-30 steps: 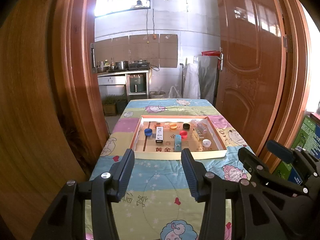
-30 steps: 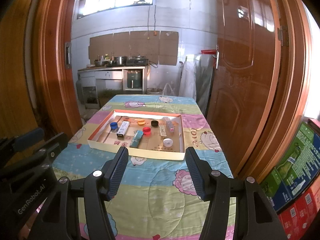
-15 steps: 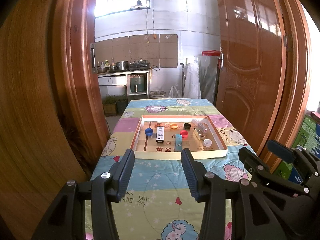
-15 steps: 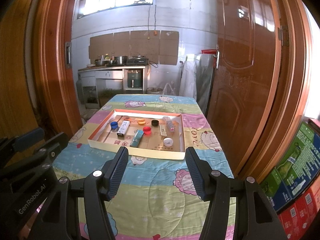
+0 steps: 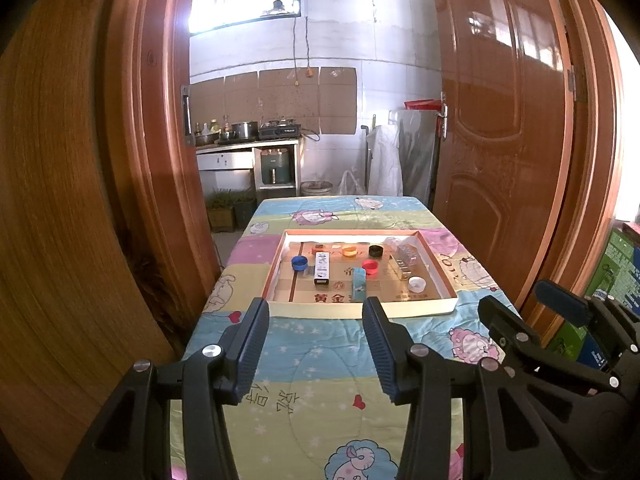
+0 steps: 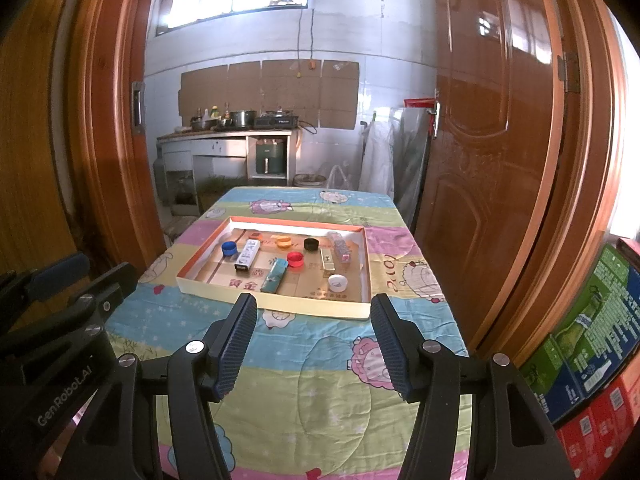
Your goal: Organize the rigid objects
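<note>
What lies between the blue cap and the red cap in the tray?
The white box lies between the blue cap and the red cap, and the teal lighter just nearer; clearest in the right wrist view.

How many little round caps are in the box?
6: brown cap and orange cap at the back, blue cap left, black cap, red cap middle, white cap front right.

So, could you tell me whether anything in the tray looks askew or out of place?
Nothing is spilled or visibly damaged. The items in the shallow tray lie loosely: bottle caps are scattered, and the teal lighter and white box lie at a slant to its sides. Both hand-held grippers are open and apart from it.
</note>
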Tool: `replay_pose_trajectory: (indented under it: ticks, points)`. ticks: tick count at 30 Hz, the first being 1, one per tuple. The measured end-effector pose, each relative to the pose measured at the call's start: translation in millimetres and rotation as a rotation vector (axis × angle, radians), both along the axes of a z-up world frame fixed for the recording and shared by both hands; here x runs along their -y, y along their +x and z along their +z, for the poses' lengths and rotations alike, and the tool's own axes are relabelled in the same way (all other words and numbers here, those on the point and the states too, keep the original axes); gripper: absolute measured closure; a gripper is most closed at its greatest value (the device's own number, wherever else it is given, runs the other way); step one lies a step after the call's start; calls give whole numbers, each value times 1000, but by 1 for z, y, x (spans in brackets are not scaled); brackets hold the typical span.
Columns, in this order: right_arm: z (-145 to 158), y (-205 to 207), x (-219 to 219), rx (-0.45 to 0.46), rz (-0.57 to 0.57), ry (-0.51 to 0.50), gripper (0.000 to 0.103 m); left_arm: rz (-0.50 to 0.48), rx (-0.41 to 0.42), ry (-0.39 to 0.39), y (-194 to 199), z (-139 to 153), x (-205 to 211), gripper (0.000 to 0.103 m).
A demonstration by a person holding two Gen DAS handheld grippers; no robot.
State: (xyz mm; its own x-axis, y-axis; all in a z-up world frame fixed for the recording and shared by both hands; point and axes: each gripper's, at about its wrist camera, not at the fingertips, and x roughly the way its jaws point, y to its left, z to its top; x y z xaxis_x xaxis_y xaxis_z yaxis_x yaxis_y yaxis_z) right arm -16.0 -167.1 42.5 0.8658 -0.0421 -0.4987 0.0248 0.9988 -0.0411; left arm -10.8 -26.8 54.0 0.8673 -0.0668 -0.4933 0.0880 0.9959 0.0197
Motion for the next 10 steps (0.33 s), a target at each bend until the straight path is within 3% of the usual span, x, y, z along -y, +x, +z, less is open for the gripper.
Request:
replay_pose_trajectory:
  ticks: [10]
  points:
    - [-1,1,1,-6,3,-1,42,6,-17,-24,2,-2,-8,55]
